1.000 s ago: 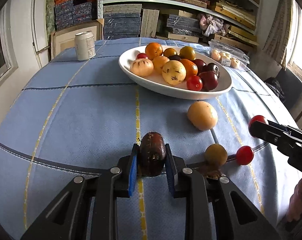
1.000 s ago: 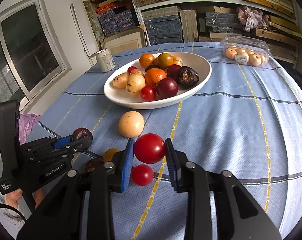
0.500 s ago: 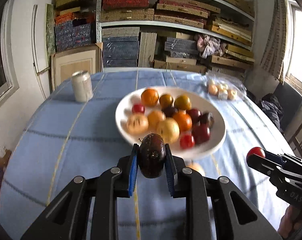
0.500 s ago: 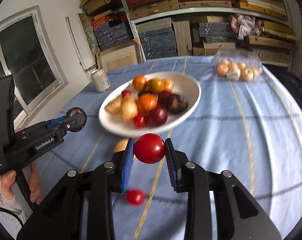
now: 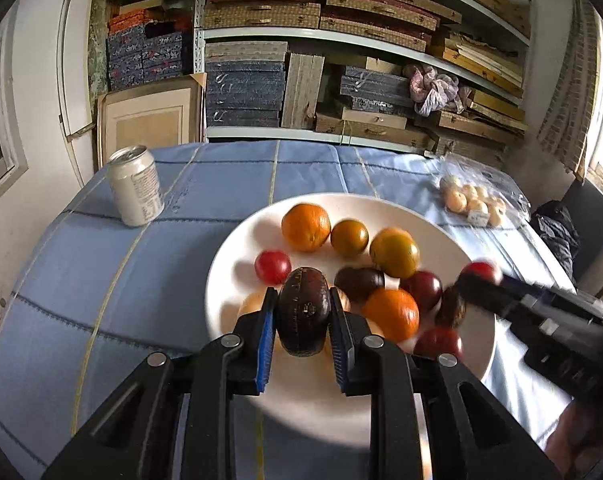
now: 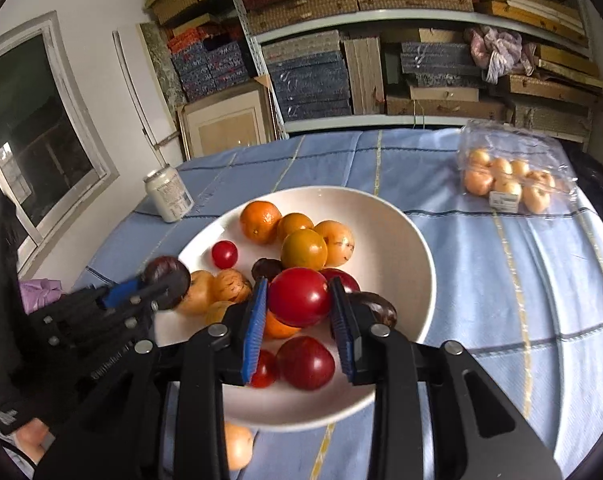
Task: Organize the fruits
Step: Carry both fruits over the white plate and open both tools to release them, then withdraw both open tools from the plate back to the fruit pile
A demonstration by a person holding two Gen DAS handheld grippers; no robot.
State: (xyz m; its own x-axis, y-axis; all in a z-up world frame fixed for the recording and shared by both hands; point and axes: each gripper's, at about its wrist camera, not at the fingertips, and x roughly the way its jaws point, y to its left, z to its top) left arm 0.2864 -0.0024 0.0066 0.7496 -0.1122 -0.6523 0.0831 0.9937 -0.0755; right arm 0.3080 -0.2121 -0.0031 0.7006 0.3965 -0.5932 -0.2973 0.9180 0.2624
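My left gripper [image 5: 303, 312] is shut on a dark brown oval fruit [image 5: 304, 310] and holds it above the near left part of the white bowl [image 5: 237, 240]. My right gripper [image 6: 299, 300] is shut on a red tomato [image 6: 300, 297] above the middle of the same bowl [image 6: 405, 240]. The bowl holds several oranges, tomatoes, plums and yellow fruits. The right gripper also shows in the left wrist view [image 5: 477, 274], and the left one in the right wrist view [image 6: 167, 276]. A yellow fruit [image 6: 237, 444] lies on the cloth just in front of the bowl.
A drink can [image 5: 135, 186] stands at the far left of the blue tablecloth [image 5: 101, 264]. A clear plastic pack of small pale fruits [image 6: 509, 172] lies at the far right. Shelves stacked with boxes stand behind the table.
Both grippers have lifted from the cloth and moved forward with their fruits, from in front of the bowl to above it. The jaws stayed shut.
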